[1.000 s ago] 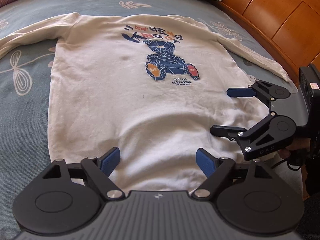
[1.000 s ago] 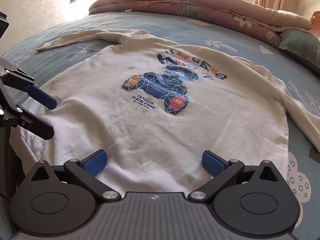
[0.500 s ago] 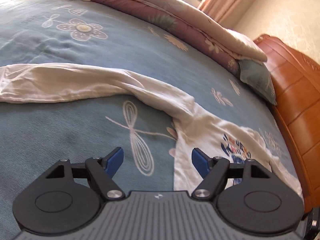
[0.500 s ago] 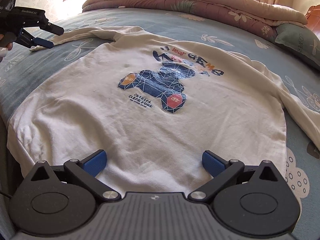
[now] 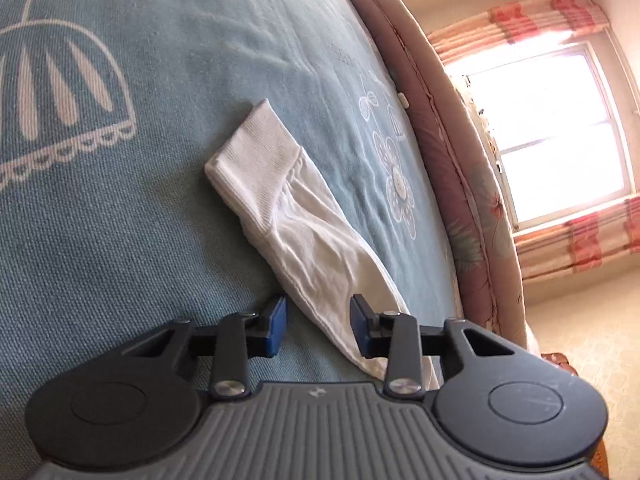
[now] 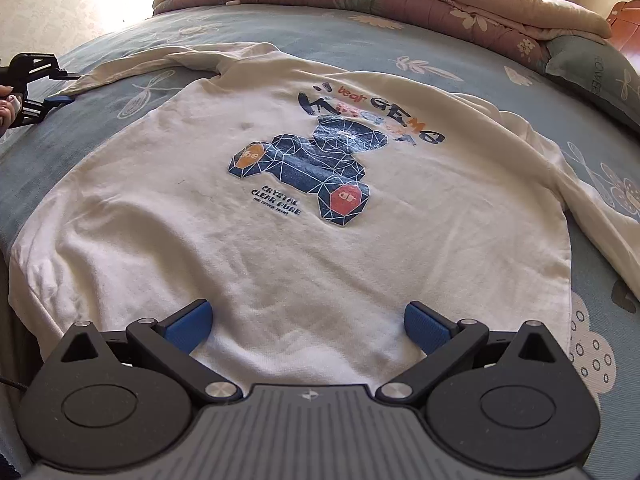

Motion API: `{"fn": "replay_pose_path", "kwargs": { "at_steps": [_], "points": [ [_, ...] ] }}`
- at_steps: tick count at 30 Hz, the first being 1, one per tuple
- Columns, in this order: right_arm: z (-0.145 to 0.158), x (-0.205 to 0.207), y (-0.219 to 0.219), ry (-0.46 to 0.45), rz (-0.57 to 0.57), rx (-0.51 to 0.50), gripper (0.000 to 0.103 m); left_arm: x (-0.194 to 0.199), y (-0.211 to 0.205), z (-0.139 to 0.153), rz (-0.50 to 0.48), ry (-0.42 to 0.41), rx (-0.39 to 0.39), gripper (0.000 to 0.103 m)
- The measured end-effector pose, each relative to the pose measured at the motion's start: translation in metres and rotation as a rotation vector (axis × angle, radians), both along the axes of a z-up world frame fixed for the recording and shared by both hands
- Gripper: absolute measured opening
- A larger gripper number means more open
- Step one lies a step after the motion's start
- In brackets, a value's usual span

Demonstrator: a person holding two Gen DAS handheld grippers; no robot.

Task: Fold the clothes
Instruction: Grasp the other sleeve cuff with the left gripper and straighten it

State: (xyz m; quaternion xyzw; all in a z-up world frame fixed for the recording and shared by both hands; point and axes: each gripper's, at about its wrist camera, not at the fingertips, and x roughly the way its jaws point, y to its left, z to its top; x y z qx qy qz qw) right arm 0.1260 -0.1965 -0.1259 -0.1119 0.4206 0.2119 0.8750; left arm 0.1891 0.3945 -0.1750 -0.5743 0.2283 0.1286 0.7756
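On blue floral bedspread (image 5: 120, 208), white long-sleeved printed sweatshirt (image 6: 304, 240) lay flat. Left gripper (image 5: 319, 326) jaws were closing around sleeve (image 5: 320, 264), near cuff (image 5: 256, 156), pads not yet pressing. Right gripper (image 6: 308, 322) hovered spread wide over hem. Advice: seize both sleeve layers, avoid bedspread.

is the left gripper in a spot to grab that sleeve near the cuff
Probably yes: the left gripper already straddles the white sleeve just behind the ribbed cuff, jaws closing, pads not yet pressing. Nothing lies on the sleeve.
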Motion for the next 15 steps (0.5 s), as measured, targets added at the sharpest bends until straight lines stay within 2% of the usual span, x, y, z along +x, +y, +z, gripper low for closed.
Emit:
{"fn": "replay_pose_path", "kwargs": {
  "at_steps": [4, 9, 15],
  "points": [
    [0.0, 0.002, 0.001, 0.005, -0.003, -0.001, 0.103, 0.011, 0.007, -0.009, 0.024, -0.006, -0.007, 0.014],
    [0.0, 0.004, 0.002, 0.002, -0.012, 0.0, 0.103, 0.024, 0.014, -0.013, 0.04, -0.008, -0.012, 0.01],
    [0.0, 0.003, 0.002, -0.001, -0.016, -0.002, 0.103, 0.03, 0.004, 0.016, 0.042, 0.062, 0.12, 0.004]
  ]
}}
